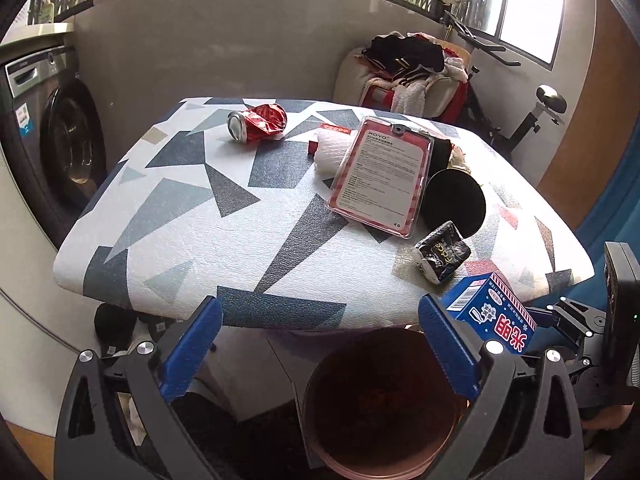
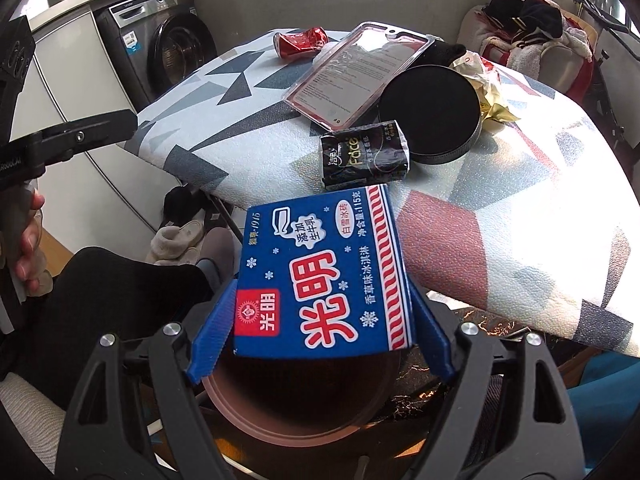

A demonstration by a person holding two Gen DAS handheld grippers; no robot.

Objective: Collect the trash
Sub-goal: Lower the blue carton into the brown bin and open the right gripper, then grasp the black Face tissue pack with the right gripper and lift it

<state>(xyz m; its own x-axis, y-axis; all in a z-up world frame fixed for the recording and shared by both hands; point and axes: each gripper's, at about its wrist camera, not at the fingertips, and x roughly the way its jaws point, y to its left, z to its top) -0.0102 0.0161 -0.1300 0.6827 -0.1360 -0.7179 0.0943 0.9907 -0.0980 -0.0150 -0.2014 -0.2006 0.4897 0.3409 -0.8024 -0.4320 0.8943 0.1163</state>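
Observation:
My right gripper (image 2: pixel 320 336) is shut on a blue ice-cream box (image 2: pixel 320 276) and holds it over a brown bin (image 2: pixel 280 420) below the table's near edge. The box also shows in the left wrist view (image 1: pixel 492 312). My left gripper (image 1: pixel 320 340) is open and empty, above the same bin (image 1: pixel 380 408). On the table lie a crushed red can (image 1: pixel 258 122), a clear plastic package (image 1: pixel 380 176), a black tissue pack (image 1: pixel 442 256), a black round lid (image 1: pixel 456 204), a white foam net (image 1: pixel 330 152) and a crumpled yellow wrapper (image 2: pixel 492 92).
The table (image 1: pixel 200 240) has a patterned geometric cover. A washing machine (image 1: pixel 60 140) stands to the left. A chair piled with clothes (image 1: pixel 412 72) and an exercise bike (image 1: pixel 532 116) stand behind. Slippers (image 2: pixel 176 236) lie on the floor under the table.

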